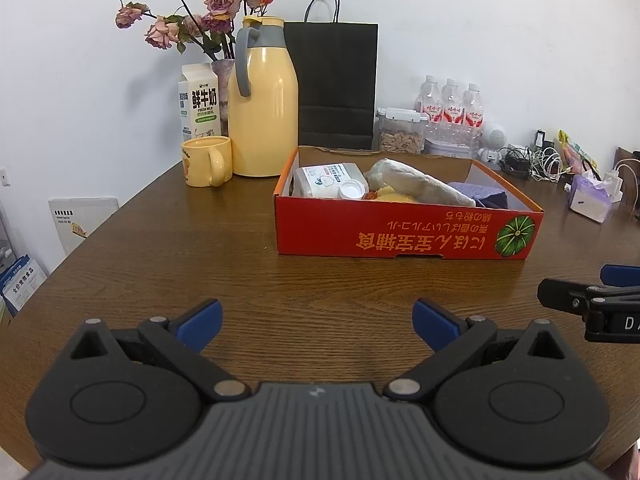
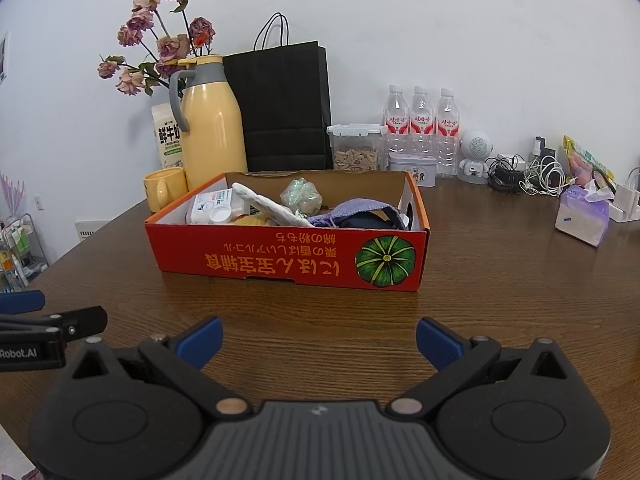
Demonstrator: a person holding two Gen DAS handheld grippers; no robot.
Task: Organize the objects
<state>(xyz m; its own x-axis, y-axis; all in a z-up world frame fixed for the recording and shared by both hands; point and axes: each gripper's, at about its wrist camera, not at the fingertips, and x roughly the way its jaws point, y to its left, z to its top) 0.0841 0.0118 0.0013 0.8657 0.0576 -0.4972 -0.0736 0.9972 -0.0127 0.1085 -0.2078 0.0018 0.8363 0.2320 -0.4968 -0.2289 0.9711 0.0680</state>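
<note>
While the box sits mid-table with its red front wall toward you, that wall hides the lower part of everything inside, so you see only the tops: a white packet with a round lid at the left end, a long white roll lying aslant across the middle, something yellow under it that you cannot make out, a crumpled greenish wad toward the back, and purple cloth over a dark item at the right end. Your left gripper hovers low over bare table in front of the box, fingers spread wide, nothing between them. Your right gripper is level beside it, likewise spread wide and empty; each shows only as a cropped finger at the edge of the other's view. Behind the box stand one yellow flask, one yellow mug, one milk carton half hidden by the flask in the right view, one black bag, one vase of dried roses, one clear tub, one tin, and three bottles. Farther right are a white robot toy, a cable tangle too knotted to count, and a tissue pack.
</note>
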